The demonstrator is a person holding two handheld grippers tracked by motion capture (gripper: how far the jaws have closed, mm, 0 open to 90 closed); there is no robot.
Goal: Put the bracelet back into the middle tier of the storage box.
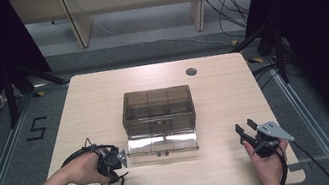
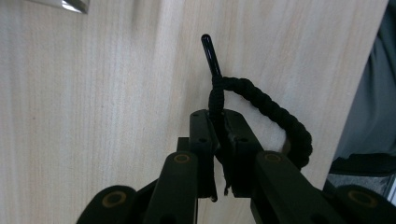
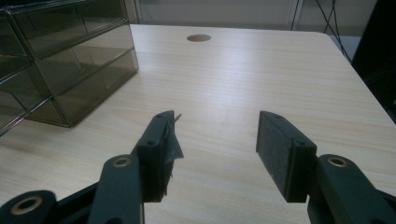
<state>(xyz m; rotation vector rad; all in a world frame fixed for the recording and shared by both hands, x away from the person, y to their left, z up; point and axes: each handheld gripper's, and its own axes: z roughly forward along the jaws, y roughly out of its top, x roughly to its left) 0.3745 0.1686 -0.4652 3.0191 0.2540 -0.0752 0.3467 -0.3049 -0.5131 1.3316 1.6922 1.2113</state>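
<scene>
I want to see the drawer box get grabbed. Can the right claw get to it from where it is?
Probably yes. The right claw is open and holds nothing, and bare table lies between it and the smoky plastic drawer box, with nothing in the way.

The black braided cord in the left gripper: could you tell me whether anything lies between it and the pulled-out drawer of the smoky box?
Nothing visible does. The left gripper is shut on the black braided cord just left of the pulled-out drawer of the smoky box, with only bare table between. The right gripper waits open on the far side.
</scene>
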